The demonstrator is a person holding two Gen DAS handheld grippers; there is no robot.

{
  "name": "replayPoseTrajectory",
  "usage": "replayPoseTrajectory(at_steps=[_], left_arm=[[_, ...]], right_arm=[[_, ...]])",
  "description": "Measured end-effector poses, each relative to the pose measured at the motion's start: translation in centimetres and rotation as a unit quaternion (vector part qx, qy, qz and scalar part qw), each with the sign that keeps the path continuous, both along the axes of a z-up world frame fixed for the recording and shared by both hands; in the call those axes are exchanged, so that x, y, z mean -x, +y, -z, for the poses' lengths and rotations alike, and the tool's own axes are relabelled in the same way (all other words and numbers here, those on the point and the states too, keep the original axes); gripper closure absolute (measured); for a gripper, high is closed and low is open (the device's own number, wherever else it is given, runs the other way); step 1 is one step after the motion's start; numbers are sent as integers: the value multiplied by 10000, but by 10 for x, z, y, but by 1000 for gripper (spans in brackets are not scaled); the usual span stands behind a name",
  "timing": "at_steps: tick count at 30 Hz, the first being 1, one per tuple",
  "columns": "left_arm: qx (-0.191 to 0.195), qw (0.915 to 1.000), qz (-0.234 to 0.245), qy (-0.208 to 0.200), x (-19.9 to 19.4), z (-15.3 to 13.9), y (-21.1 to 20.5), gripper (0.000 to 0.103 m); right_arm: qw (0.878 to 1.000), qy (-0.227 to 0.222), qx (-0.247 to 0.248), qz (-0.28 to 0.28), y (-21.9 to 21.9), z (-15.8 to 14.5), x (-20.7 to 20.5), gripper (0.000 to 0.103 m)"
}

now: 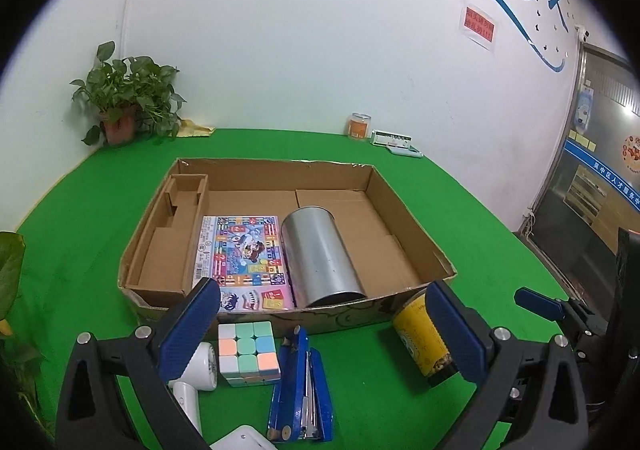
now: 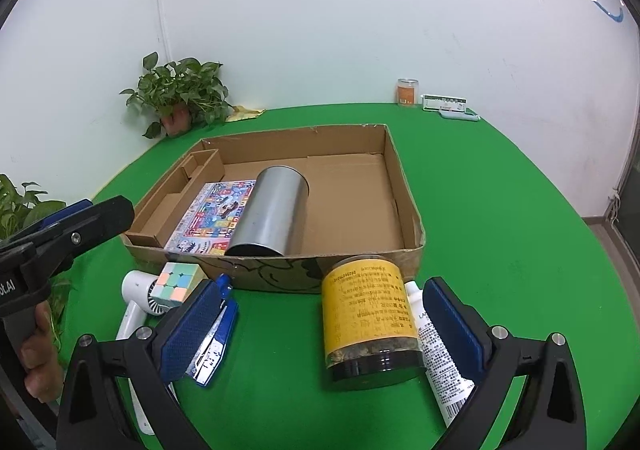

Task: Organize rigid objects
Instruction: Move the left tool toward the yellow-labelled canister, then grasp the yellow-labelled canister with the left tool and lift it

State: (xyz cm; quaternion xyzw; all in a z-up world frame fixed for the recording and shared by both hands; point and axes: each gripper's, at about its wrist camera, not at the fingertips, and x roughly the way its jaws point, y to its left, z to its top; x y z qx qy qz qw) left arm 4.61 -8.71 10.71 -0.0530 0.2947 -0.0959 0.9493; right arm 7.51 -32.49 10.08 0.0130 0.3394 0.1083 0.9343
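Observation:
A shallow cardboard box (image 1: 408,218) (image 2: 404,186) sits on the green table and holds a steel cylinder (image 1: 320,258) (image 2: 272,210) lying on its side and a colourful game box (image 1: 240,262) (image 2: 212,214). In front of it lie a pastel cube (image 1: 248,352) (image 2: 176,280), a blue stapler (image 1: 302,386) (image 2: 214,334), a white hair dryer (image 1: 192,378) (image 2: 136,302), a yellow-labelled jar (image 1: 424,338) (image 2: 368,318) on its side and a white tube (image 2: 440,354). My left gripper (image 1: 324,334) is open above the cube and stapler. My right gripper (image 2: 316,330) is open, the jar between its fingers.
A potted plant (image 1: 124,102) (image 2: 180,98) stands at the back left, with more leaves (image 1: 10,270) at the left edge. An orange can (image 1: 360,126) (image 2: 408,92) and small flat boxes (image 1: 394,140) (image 2: 446,104) stand at the back edge by the wall.

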Motion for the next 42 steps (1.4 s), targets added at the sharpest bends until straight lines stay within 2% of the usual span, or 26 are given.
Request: replayPoseTrajectory(at_steps=[5, 7, 9, 12, 16, 22, 23, 25, 27, 29, 30, 31, 33, 35, 38, 40, 42], left_arm=[[19, 9999, 60, 117, -4, 6, -4, 1], [100, 9989, 230, 400, -10, 13, -6, 1], [381, 9940, 576, 853, -17, 25, -9, 1], [671, 9852, 842, 1336, -23, 44, -12, 1], [925, 9770, 1006, 1636, -31, 60, -20, 1], [1141, 9668, 1144, 1978, -43, 70, -33, 1], [1152, 9661, 1158, 2001, -44, 70, -34, 1], [1163, 9645, 1200, 2043, -45, 70, -36, 1], [1201, 9618, 1254, 2114, -44, 72, -37, 1], [1315, 9536, 1373, 2334, -44, 78, -41, 1], [1383, 9488, 1453, 2440, -44, 82, -43, 1], [1502, 9410, 1578, 2591, -43, 86, -46, 1], [1714, 9285, 1740, 2796, -41, 93, -52, 1], [1788, 9221, 1841, 2895, -40, 98, -59, 1], [1747, 9227, 1706, 2982, -49, 103, -63, 1], [1774, 9210, 1625, 3064, -59, 106, -62, 1], [1712, 9227, 1532, 3095, -67, 109, -61, 1]], right_arm=[[10000, 68, 34, -54, 1, 9, -5, 1], [9999, 133, -43, -84, -3, 15, -8, 1], [9994, 240, -206, -127, -11, 24, -11, 1], [9963, 585, -620, -91, -36, 44, -14, 4], [9908, 955, -956, -35, -57, 67, -15, 15], [9904, 983, -952, -196, -46, 78, -27, 21], [9905, 1035, -886, -172, -43, 81, -33, 23], [9914, 1123, -664, -115, -39, 85, -38, 38], [9919, 1120, -558, -228, -35, 83, -36, 41], [9926, 1062, -506, -312, -36, 78, -26, 51], [9935, 990, -469, -322, -37, 75, -19, 60], [9939, 951, -450, -344, -38, 71, -13, 65], [9930, 995, -473, -426, -42, 69, 1, 65], [9913, 1095, -538, -493, -43, 68, 9, 62], [9883, 1200, -705, -627, -44, 68, 15, 57], [9858, 1239, -958, -606, -48, 68, 12, 47], [9834, 1352, -1075, -556, -51, 71, 6, 46]])
